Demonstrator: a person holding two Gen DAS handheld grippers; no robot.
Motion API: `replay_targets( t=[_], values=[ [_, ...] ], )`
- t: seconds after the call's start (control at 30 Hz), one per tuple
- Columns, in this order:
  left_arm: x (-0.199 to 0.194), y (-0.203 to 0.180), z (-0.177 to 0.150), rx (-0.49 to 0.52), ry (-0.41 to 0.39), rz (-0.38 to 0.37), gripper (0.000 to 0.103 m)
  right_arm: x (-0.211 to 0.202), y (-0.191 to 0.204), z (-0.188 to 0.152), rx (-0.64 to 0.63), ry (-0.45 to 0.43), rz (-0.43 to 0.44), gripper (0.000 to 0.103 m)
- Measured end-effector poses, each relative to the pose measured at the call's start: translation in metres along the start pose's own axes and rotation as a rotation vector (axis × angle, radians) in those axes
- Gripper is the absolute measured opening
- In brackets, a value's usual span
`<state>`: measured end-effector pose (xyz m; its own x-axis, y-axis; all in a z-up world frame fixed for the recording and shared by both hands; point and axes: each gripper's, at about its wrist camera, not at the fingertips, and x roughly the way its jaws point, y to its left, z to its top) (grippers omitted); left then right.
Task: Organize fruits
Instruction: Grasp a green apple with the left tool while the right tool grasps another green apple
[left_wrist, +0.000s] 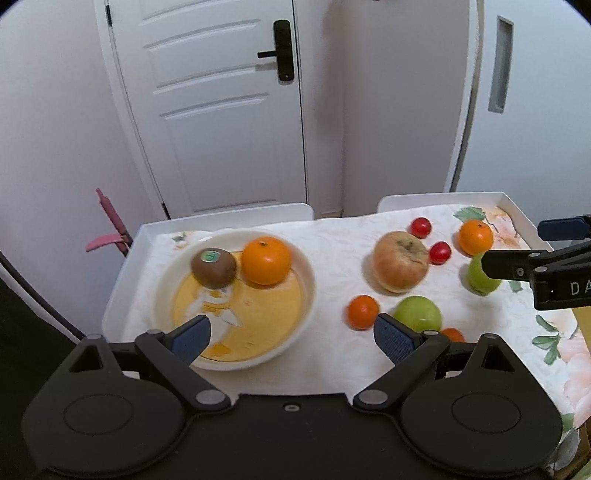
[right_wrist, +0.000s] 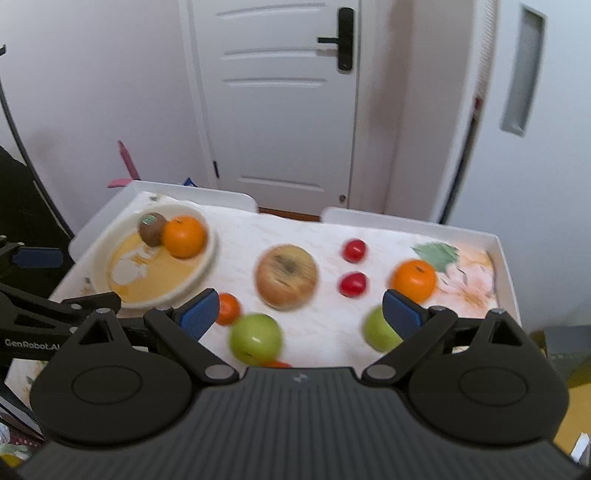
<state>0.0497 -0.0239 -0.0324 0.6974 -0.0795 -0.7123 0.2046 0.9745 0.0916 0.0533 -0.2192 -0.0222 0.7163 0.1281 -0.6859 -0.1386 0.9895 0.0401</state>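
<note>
A white and yellow bowl (left_wrist: 236, 354) at the left of the tray holds a kiwi (left_wrist: 213, 267) and an orange (left_wrist: 266, 260). On the cloth lie a large brownish apple (left_wrist: 400, 261), two red tomatoes (left_wrist: 439, 252), an orange (left_wrist: 475, 237), two green apples (left_wrist: 419, 314), and a small orange fruit (left_wrist: 362, 312). My left gripper (left_wrist: 291, 338) is open and empty above the bowl's near rim. My right gripper (right_wrist: 301, 314) is open and empty above the near green apple (right_wrist: 255, 338); the other green apple (right_wrist: 380, 330) lies by its right finger.
The fruits sit on a floral cloth in a white tray (left_wrist: 122, 280) with raised edges. A white door (left_wrist: 221, 110) and walls stand behind. A pink object (left_wrist: 110, 229) is left of the tray. The right wrist view is blurred.
</note>
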Motion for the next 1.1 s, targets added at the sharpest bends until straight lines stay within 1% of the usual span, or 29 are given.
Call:
replay_targets(
  t=[0.17,0.4,0.63,0.7,0.83,0.97,1.1],
  values=[
    [0.010,-0.033,-0.001,-0.021,0.026,-0.010,0.097,0.005,-0.035,-0.013,0.005,0.023,0.000,0.103],
    [0.033,-0.069,-0.001,-0.069,0.054,-0.006,0.097,0.020,-0.070,-0.021,-0.010,0.041,0.019,0.103],
    [0.064,-0.092,0.000,-0.125,0.088,0.005,0.095,0.042,-0.093,-0.029,-0.053,0.066,0.052,0.103],
    [0.073,-0.097,0.000,-0.136,0.097,0.010,0.091,0.049,-0.097,-0.031,-0.068,0.074,0.058,0.103],
    [0.089,-0.105,0.000,-0.152,0.116,0.025,0.090,0.063,-0.107,-0.035,-0.081,0.090,0.075,0.103],
    [0.103,-0.110,-0.001,-0.161,0.143,0.036,0.084,0.076,-0.113,-0.038,-0.084,0.102,0.096,0.103],
    [0.115,-0.113,-0.003,-0.173,0.178,0.024,0.066,0.087,-0.114,-0.040,-0.095,0.111,0.120,0.103]
  ],
)
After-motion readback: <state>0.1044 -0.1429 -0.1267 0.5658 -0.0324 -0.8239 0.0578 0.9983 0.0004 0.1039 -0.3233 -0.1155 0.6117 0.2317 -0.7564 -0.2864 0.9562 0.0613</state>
